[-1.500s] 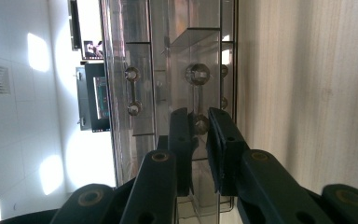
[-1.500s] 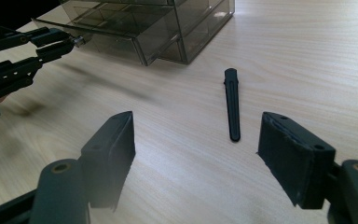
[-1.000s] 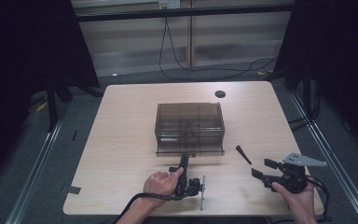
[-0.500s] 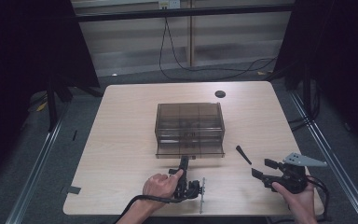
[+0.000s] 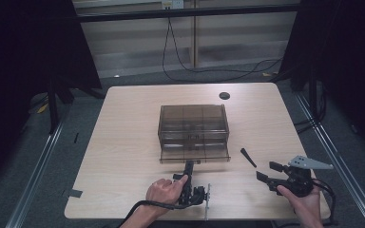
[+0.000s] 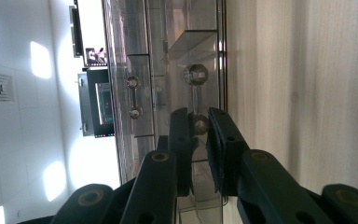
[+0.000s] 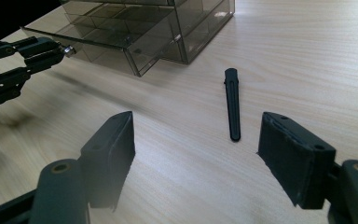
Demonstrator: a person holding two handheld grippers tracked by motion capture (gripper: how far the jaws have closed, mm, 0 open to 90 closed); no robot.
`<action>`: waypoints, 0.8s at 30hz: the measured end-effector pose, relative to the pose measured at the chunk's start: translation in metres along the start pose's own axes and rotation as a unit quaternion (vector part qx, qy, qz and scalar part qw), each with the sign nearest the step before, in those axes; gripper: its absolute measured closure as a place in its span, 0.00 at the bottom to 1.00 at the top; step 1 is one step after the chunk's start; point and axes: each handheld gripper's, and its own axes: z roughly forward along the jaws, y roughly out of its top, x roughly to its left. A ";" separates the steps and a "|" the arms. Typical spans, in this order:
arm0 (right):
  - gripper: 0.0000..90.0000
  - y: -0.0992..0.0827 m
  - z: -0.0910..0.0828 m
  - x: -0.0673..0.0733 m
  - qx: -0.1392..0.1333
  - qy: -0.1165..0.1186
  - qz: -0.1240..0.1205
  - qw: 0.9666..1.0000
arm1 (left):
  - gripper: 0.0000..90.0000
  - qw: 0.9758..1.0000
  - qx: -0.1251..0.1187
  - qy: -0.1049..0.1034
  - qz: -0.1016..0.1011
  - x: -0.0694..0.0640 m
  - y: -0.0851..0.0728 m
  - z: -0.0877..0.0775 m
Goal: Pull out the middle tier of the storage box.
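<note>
Clip (image 7: 232, 103) is being framed just ahead of the wide-open right gripper (image 7: 196, 154), its long axis pointing away; the bottom drawer's handle (image 6: 196, 98) is being pinched by the left gripper (image 6: 199, 140), farther off.

Two black jaws closed on the drawer handle (image 6: 196, 100) of a clear smoky drawer box (image 6: 168, 56), wooden table (image 6: 307, 93) beside.

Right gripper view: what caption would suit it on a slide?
Open right gripper poised over a black hair clip while the left gripper grips the drawer handle.
</note>
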 end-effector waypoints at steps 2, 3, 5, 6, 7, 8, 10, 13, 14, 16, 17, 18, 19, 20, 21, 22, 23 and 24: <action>0.30 0.000 0.000 0.000 0.001 -0.001 0.000 1.000 | 0.90 1.000 -0.001 0.001 -0.001 0.000 0.000 0.000; 0.30 0.000 0.001 0.000 0.001 0.000 0.000 1.000 | 0.90 1.000 -0.001 0.001 -0.001 0.000 0.000 0.000; 0.30 0.000 0.000 0.000 0.001 -0.001 0.000 1.000 | 0.90 1.000 -0.001 0.000 0.000 0.000 0.000 -0.001; 0.30 0.000 0.000 0.000 0.001 0.000 0.001 1.000 | 0.90 1.000 -0.001 0.000 -0.001 0.000 0.000 -0.001; 0.30 0.000 0.001 0.000 0.001 0.000 0.001 1.000 | 0.90 1.000 -0.001 0.000 -0.001 0.000 0.000 -0.001; 0.30 0.000 0.001 0.000 0.001 0.000 0.001 1.000 | 0.90 1.000 0.000 0.000 -0.001 0.000 0.000 -0.001; 0.30 0.000 0.001 0.000 0.001 0.001 0.000 1.000 | 0.90 1.000 0.000 0.001 -0.001 0.000 0.000 -0.001; 0.30 0.000 0.000 0.000 0.001 -0.001 0.000 1.000 | 0.90 1.000 0.001 -0.001 -0.002 0.000 0.001 -0.002; 0.30 0.000 0.000 0.000 0.001 -0.001 0.000 1.000 | 0.90 1.000 -0.001 0.003 0.001 0.000 0.001 -0.002; 0.30 0.000 0.000 0.000 0.001 0.000 0.000 1.000 | 0.90 1.000 0.001 -0.002 -0.003 0.000 0.000 -0.002; 0.30 0.000 0.000 0.000 0.001 0.000 0.000 1.000 | 0.90 1.000 0.001 -0.002 -0.001 0.000 0.001 -0.002; 0.30 0.000 0.000 0.000 0.001 0.000 0.000 1.000 | 0.90 1.000 0.000 -0.002 -0.005 0.000 0.001 -0.002; 0.30 0.000 0.000 0.000 0.001 0.000 0.000 1.000 | 0.90 1.000 0.001 -0.002 -0.003 0.000 0.001 -0.002; 0.30 0.000 0.000 0.000 0.001 0.000 0.001 1.000 | 0.90 1.000 0.000 -0.002 -0.003 0.000 0.001 -0.002; 0.30 0.000 0.001 0.000 0.001 0.001 0.000 1.000 | 0.90 1.000 0.000 -0.002 -0.004 0.000 0.000 -0.002; 0.30 0.000 0.001 0.000 0.001 0.001 0.001 1.000 | 0.90 1.000 0.000 -0.003 -0.005 0.000 0.000 -0.003; 0.30 0.000 0.001 0.000 0.001 0.001 0.000 1.000 | 0.90 1.000 0.001 -0.004 -0.008 0.000 0.000 -0.003; 0.30 0.000 0.001 0.000 0.001 0.001 0.001 1.000 | 0.90 1.000 0.000 -0.002 -0.008 0.000 0.001 -0.003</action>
